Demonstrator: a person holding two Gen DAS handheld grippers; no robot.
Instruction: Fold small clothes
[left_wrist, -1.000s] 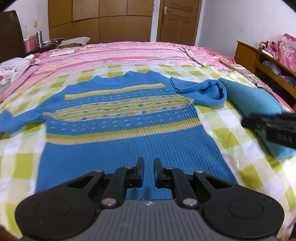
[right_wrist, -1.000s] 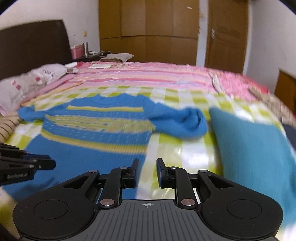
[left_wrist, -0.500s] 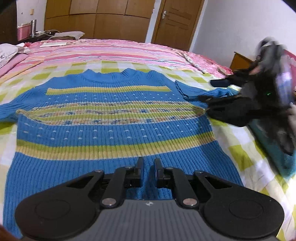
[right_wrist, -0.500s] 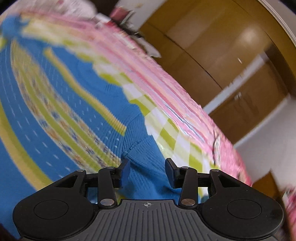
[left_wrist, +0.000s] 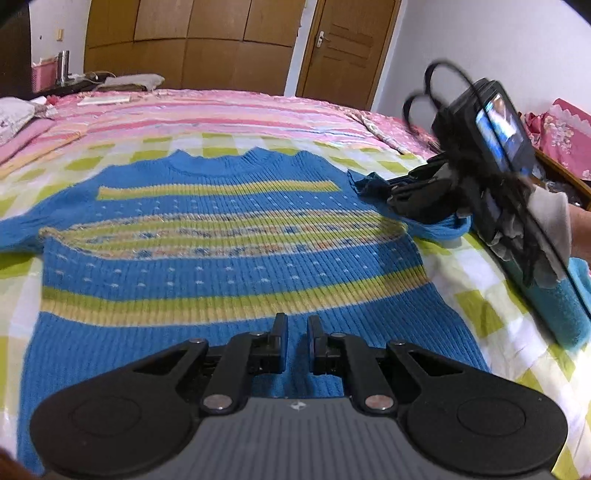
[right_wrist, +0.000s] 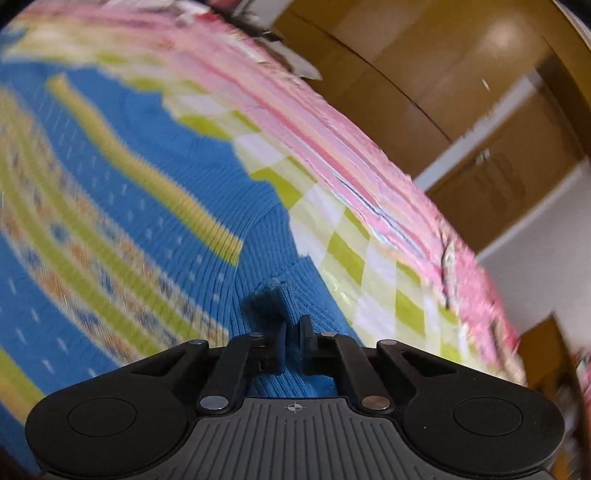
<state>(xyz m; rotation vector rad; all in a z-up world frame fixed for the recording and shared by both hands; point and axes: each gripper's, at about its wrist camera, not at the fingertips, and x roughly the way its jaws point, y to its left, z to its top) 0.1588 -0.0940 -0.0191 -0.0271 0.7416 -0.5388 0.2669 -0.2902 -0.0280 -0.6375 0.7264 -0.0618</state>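
Fold barely begun: right sleeve being gripped.
Sweater (left_wrist: 229, 266) is lying flat, face-up on bed (left_wrist: 229, 118), body unfolded. Right gripper (right_wrist: 292, 338), jaws clenched on sleeve (right_wrist: 288, 306) at far right. Left gripper (left_wrist: 294, 334) is hovering over near hem, jaws slightly apart, empty. Both sleeves + body folds left.

Sweater (left_wrist: 229, 258): ribbed knit cloth, matt, rough-textured. Checked sheet (left_wrist: 476, 306) at 3 o'clock of it: smooth, faintly glossy. Left claw (left_wrist: 294, 334) and right claw (right_wrist: 292, 341): matt black plastic, shiny metal pivot pins. Wardrobe (left_wrist: 192, 40) at 12 o'clock: wood, semi-gloss.
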